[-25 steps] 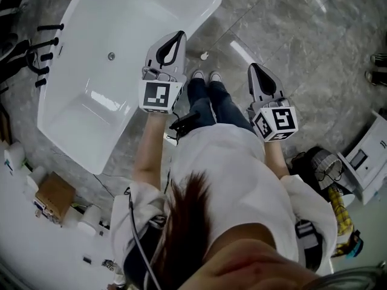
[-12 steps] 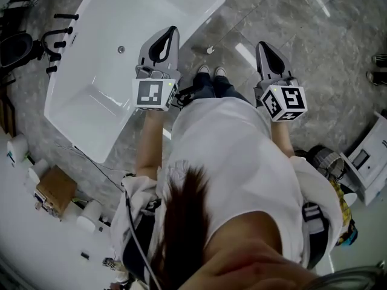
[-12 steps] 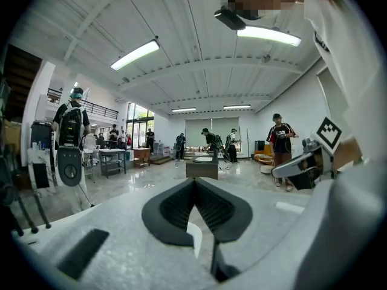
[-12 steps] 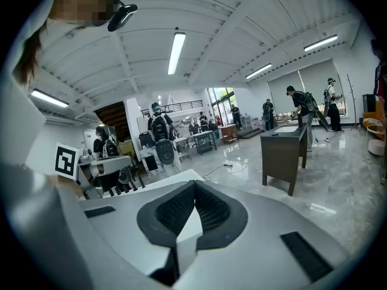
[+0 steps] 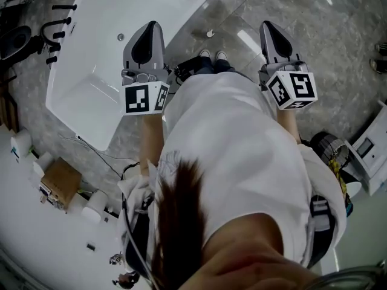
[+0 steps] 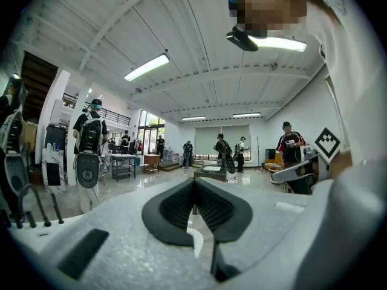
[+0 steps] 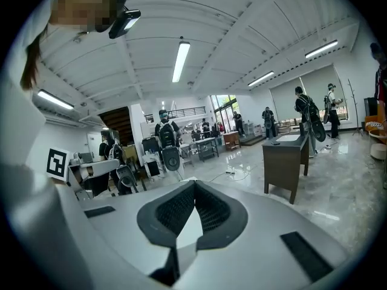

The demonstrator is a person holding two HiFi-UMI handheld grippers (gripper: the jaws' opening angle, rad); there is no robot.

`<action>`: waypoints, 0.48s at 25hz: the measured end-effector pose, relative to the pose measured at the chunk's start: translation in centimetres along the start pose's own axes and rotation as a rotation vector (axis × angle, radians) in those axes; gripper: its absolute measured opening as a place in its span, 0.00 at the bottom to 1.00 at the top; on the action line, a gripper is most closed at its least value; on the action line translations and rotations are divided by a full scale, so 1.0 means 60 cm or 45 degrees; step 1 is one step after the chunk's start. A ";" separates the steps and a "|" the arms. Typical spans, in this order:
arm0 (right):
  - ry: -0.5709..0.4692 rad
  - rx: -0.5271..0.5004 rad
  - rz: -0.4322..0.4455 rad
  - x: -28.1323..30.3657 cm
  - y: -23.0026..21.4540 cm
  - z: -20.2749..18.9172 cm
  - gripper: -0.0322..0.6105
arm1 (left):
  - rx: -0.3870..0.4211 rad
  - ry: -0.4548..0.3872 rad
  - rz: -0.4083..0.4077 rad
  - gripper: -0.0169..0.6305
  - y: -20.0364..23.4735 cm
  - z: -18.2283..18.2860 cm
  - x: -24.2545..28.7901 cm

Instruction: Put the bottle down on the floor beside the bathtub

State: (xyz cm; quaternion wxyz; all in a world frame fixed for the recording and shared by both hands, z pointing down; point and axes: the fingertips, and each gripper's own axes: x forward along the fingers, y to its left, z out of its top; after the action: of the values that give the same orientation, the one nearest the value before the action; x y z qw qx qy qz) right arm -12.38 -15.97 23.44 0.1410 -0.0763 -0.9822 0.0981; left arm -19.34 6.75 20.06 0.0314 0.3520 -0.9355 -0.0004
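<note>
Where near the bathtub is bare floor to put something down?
Bare: the grey floor between the bathtub and the shoes, apart from one small white object, and rightward beyond. Crowded: around the cardboard box, lower left.

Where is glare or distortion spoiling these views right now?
Head view: light streaks glare off the glossy floor beside the bright white bathtub. Left gripper view: wide-angle bending curves the scene, and the ceiling lamp blooms. Right gripper view: same bending, light strip overexposed.
</note>
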 end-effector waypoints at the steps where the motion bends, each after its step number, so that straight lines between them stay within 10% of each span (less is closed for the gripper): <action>1: -0.004 0.000 0.006 -0.004 0.004 0.002 0.07 | -0.008 -0.003 0.006 0.05 -0.003 0.002 -0.007; 12: -0.099 -0.003 0.062 -0.033 0.025 0.047 0.07 | -0.061 -0.058 0.001 0.05 -0.039 0.065 -0.054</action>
State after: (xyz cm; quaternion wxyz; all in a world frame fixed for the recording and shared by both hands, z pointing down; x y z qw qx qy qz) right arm -11.11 -15.33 19.95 0.1003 -0.0966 -0.9849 0.1033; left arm -15.60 7.03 15.94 0.0183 0.3505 -0.9359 -0.0308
